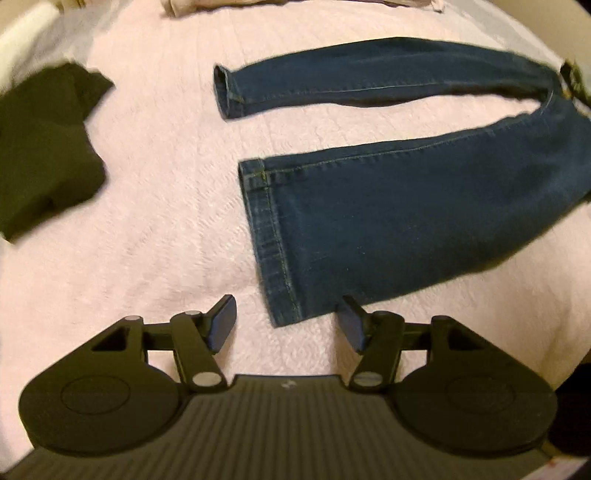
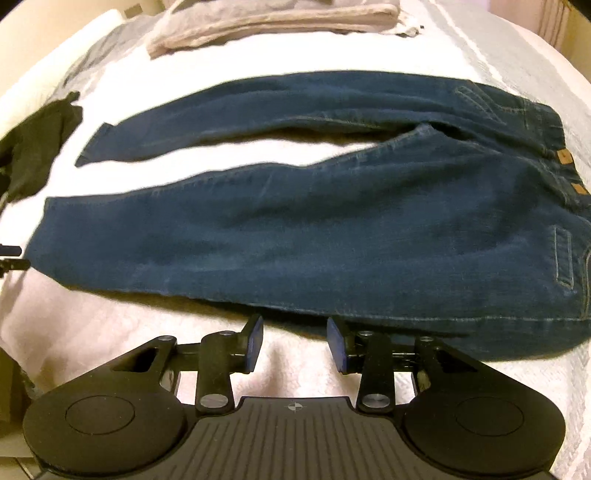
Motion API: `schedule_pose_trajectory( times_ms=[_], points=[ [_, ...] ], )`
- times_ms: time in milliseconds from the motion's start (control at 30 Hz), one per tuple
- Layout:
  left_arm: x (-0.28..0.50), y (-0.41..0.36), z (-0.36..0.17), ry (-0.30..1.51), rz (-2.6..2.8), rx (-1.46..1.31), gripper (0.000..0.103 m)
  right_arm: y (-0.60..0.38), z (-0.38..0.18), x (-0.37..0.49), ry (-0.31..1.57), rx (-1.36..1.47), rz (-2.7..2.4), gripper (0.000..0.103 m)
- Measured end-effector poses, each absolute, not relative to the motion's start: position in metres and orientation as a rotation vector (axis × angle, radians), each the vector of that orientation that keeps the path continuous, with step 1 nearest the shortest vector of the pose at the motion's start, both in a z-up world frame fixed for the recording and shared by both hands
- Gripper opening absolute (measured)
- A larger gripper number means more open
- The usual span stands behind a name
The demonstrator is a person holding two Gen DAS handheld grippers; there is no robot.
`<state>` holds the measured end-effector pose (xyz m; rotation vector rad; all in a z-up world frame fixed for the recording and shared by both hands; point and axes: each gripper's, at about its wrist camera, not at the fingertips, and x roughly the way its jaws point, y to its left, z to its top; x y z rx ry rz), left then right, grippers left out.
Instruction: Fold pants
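Dark blue jeans (image 1: 388,221) lie flat on a pale pink bedspread (image 1: 155,184), legs spread apart in a V, cuffs pointing left. My left gripper (image 1: 288,323) is open just in front of the near leg's cuff (image 1: 269,243), its corner lying between the fingers, not gripped. In the right wrist view the jeans (image 2: 314,236) stretch across, waist with brown patches (image 2: 563,157) at right. My right gripper (image 2: 294,343) is open at the near leg's lower edge, close to the thigh, holding nothing.
A dark green garment (image 1: 44,147) lies crumpled at the left, also seen as the dark garment (image 2: 33,147). Folded light beige clothes (image 2: 273,18) sit at the far side of the bed. The bedspread's right edge (image 2: 554,74) falls away.
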<state>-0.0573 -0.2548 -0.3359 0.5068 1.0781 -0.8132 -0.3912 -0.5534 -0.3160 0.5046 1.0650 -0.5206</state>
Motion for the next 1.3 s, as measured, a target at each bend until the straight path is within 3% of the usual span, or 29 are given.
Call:
schedule_pose_trajectory(
  times_ms=[133,200,233,600,800,1033,1067,1100,1300],
  points=[
    [-0.043,-0.253,-0.342,1.152,-0.866,0.397,0.043,-0.556,-0.320,-0.409,1.061,0.549,-0.594,0.036],
    [-0.042,-0.253,-0.336,1.168,-0.850,0.398,0.022,-0.562,-0.321,-0.423,1.040,0.595,-0.646,0.036],
    [-0.041,-0.252,-0.330,1.184,-0.859,0.378,0.020,-0.566,-0.321,-0.433,1.034,0.613,-0.680,0.036],
    [-0.025,-0.267,-0.270,1.194,-0.769,0.304,0.018,-0.628,-0.328,-0.544,0.830,0.822,-1.011,0.036],
    [-0.041,-0.272,-0.248,1.231,-0.708,0.366,0.018,-0.660,-0.316,-0.570,0.684,0.911,-1.042,0.036],
    [-0.054,-0.280,-0.244,1.236,-0.648,0.405,0.018,-0.709,-0.349,-0.583,0.586,1.181,-1.056,0.035],
    [-0.055,-0.282,-0.245,1.239,-0.642,0.412,0.018,-0.711,-0.352,-0.581,0.591,1.186,-1.060,0.027],
    [-0.054,-0.284,-0.246,1.245,-0.634,0.419,0.018,-0.711,-0.351,-0.580,0.595,1.183,-1.065,0.000],
    [-0.059,-0.281,-0.217,1.285,-0.617,0.427,0.018,-0.695,-0.304,-0.615,0.693,1.097,-1.151,0.000]
  ],
)
